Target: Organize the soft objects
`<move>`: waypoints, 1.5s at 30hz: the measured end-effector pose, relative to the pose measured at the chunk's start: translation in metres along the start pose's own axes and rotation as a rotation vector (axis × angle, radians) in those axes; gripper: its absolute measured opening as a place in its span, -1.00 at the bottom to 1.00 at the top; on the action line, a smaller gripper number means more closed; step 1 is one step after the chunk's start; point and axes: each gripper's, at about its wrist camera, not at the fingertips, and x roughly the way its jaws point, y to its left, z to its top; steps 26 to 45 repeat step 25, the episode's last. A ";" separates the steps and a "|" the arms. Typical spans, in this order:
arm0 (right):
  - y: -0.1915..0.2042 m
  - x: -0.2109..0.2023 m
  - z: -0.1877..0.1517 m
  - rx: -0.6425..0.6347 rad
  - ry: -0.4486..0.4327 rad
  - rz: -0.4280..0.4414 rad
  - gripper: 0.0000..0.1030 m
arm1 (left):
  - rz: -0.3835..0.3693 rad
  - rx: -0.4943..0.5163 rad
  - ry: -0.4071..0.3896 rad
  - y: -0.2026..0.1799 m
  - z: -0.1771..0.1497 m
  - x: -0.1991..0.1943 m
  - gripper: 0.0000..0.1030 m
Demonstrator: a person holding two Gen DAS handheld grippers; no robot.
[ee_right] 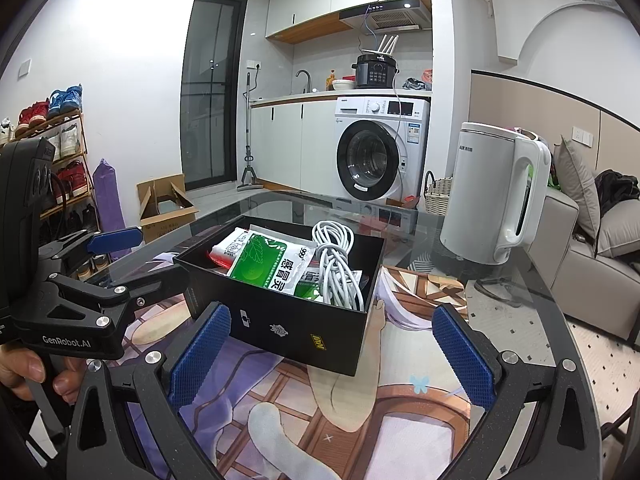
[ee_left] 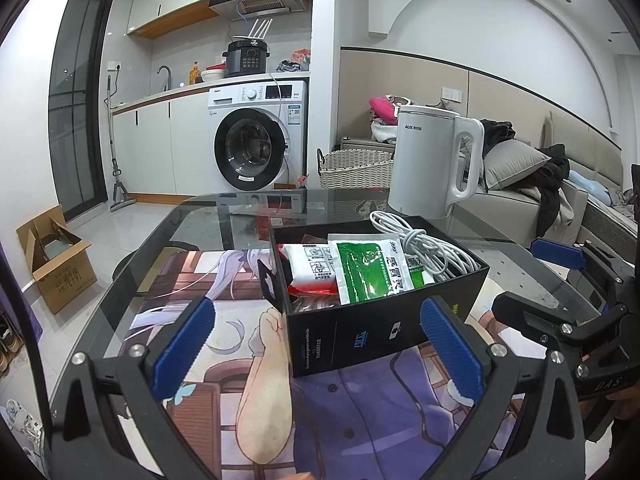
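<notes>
Soft packets [ee_left: 370, 270] and coiled cable [ee_left: 428, 248] are being kept together in the black box [ee_left: 360, 332] on the table [ee_right: 520, 304]. Left tool [ee_left: 316, 344] and right tool [ee_right: 332, 352] are being held wide, empty, near it.

A small home, kitchen and living area in one room. At twelve o'clock a washing machine [ee_left: 256, 136] sits under a counter with a sink tap [ee_left: 164, 76] and a cooker [ee_left: 247, 58]; a sofa [ee_left: 532, 184] at three o'clock, a shoe rack [ee_right: 60, 160] at nine.
</notes>
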 end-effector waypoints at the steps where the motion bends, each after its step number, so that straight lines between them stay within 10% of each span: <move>1: 0.000 0.000 0.000 0.000 0.000 0.000 0.99 | 0.000 0.000 0.000 0.000 0.000 0.000 1.00; 45: 0.000 0.000 0.000 -0.001 0.000 0.000 0.99 | 0.000 -0.012 -0.002 0.002 -0.001 -0.001 1.00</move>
